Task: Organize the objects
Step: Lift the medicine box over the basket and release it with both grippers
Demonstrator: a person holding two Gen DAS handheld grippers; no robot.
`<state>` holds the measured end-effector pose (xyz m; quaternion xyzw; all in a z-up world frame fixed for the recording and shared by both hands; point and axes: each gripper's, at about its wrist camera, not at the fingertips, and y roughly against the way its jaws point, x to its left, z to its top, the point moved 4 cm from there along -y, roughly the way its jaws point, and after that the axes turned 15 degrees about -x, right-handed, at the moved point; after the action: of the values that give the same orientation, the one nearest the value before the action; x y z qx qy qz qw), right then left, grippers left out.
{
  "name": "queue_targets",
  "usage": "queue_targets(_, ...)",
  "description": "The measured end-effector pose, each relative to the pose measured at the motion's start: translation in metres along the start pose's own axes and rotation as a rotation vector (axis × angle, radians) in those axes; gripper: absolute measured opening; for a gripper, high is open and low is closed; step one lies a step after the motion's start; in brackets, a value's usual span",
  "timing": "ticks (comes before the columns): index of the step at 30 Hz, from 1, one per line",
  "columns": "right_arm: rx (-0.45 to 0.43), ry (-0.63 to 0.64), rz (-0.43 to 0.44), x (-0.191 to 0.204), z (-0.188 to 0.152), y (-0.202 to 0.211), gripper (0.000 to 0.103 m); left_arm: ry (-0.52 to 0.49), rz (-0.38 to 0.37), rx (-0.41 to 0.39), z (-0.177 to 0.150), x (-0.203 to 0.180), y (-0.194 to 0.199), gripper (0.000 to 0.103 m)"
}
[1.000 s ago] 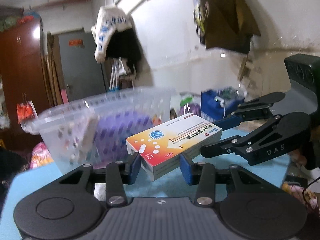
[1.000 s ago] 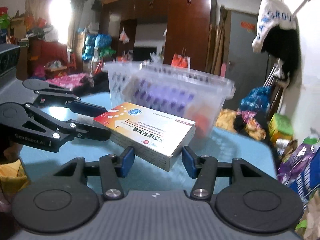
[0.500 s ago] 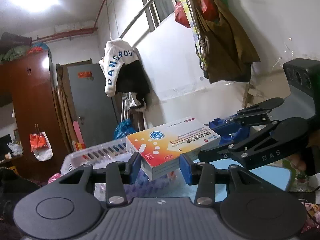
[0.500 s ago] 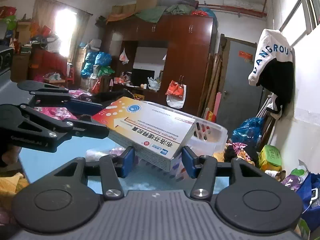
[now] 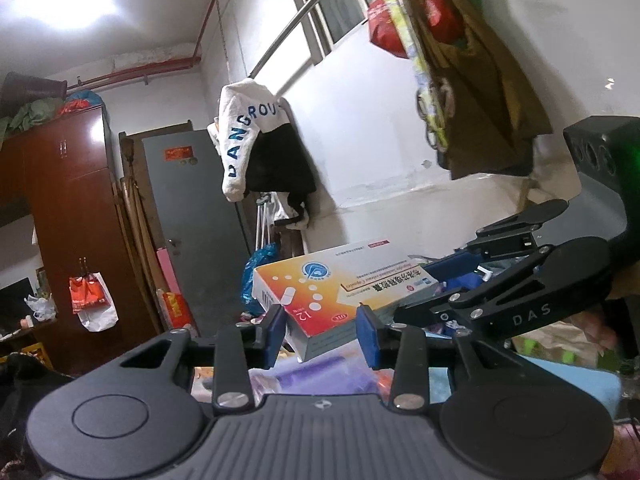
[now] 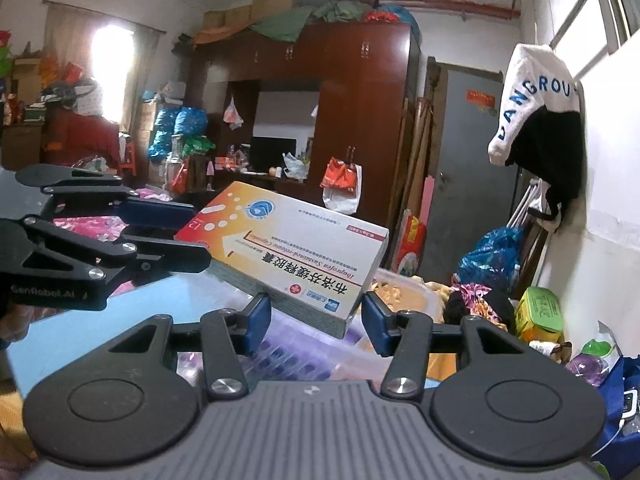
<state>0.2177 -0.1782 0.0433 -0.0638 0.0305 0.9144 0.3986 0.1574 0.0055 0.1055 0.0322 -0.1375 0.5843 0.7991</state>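
The medicine box [image 5: 340, 288] hangs in the air above the clear plastic basket [image 6: 404, 284], pinched at both ends: the left gripper [image 5: 322, 330] has one short end between its blue pads [image 5: 366, 336], and the right gripper [image 6: 316, 318] has the opposite end. Both sets of jaws are narrowed to roughly the width of the box. The left pads look pressed against its sides. On the right I can see a sliver of gap beside one pad [image 6: 376, 330], so I cannot tell for sure that this one is truly gripping.

My worry is the two-handed hold. If the hands drift apart or twist against each other, the thin cardboard could buckle or slide out of one pair of pads, and the box would then swing from the other end. If both let go unevenly, it could tip and catch the basket's rim, or land askew on the purple packs [image 6: 304, 348] already inside rather than lying flat.

Relative to the basket, the box sits above its opening and tilted, the end toward the left gripper higher, with each gripper reaching in from its own end.
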Motion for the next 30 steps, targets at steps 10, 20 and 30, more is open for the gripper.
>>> queue_targets(10,0.148,0.01,-0.048,-0.018,-0.014,-0.071,0.054,0.098,0.005,0.131,-0.031,0.048,-0.077,0.042)
queue_targets(20,0.231,-0.004,-0.086,-0.02,-0.029,-0.086,0.066,0.126,0.052,0.27,-0.066,0.07,-0.104,0.044)
queue_targets(30,0.007,-0.13,-0.133,-0.003,-0.039,0.05,0.103,0.103,0.172,0.126,-0.062,0.043,0.03,0.082)
